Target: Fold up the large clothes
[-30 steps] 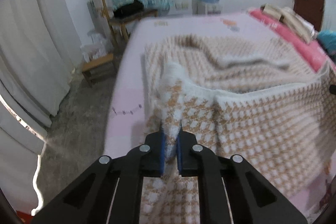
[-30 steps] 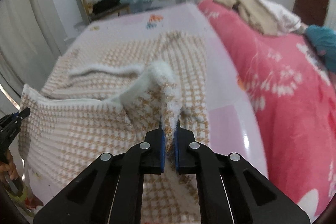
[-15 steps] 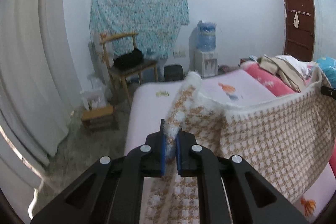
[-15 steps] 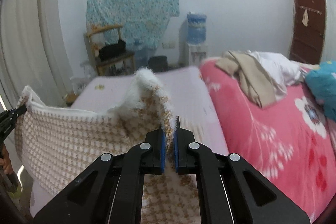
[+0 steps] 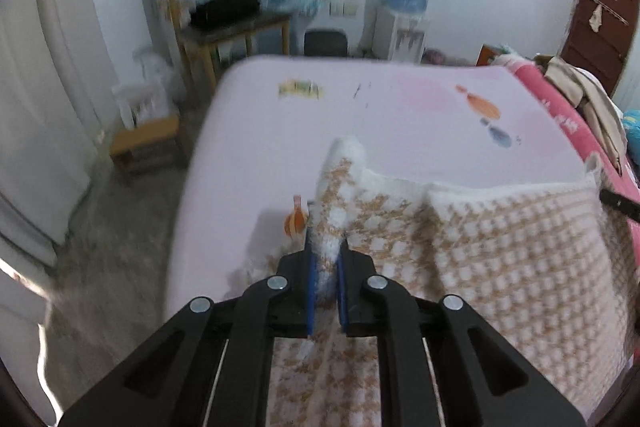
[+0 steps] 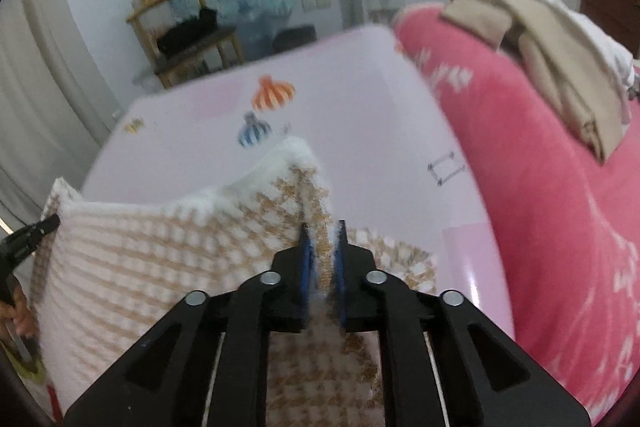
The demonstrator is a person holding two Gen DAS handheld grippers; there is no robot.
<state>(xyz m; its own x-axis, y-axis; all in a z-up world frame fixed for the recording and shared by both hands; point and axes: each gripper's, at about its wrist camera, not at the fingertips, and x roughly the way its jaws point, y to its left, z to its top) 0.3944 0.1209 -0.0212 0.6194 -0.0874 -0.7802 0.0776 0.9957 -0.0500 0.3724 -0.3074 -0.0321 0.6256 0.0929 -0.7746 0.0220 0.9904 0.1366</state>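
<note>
I have both the left claw (image 5: 325,259) and right claw (image 6: 323,255) pinched shut on top corners of the fluffy tan-and-white checked knit blanket (image 5: 480,259), hanging over the pink bed's (image 5: 400,115) near edge; its thick pile could slip free, I reckon.

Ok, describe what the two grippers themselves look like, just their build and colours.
Both match: the left gripper and right gripper have matte black angular linkage arms with triangular cut-outs, round silver pivot screws, and flat blue pads lining the fingers. No cables, markings or sleeves show.
</note>
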